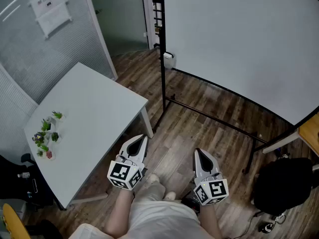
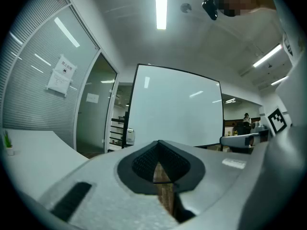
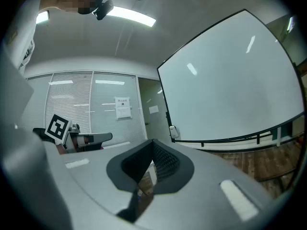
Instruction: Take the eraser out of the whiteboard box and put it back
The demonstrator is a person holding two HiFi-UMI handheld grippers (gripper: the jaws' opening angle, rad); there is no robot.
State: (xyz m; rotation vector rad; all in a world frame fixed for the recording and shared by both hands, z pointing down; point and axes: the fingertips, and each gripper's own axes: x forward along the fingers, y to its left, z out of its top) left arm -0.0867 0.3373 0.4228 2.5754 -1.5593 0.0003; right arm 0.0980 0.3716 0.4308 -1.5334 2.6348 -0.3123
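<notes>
Both grippers idle at lower centre: left gripper [image 1: 141,142] and right gripper [image 1: 200,156], fingers pressed together, holding nothing. Task not yet begun. The eraser is unseen, presumably inside the white box [image 1: 169,59] on the whiteboard [image 1: 239,44] frame, upper centre. Next: approach, open fingers.

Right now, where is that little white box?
In the head view, the box sits on the left post of the whiteboard, top centre, beyond the table.
</notes>
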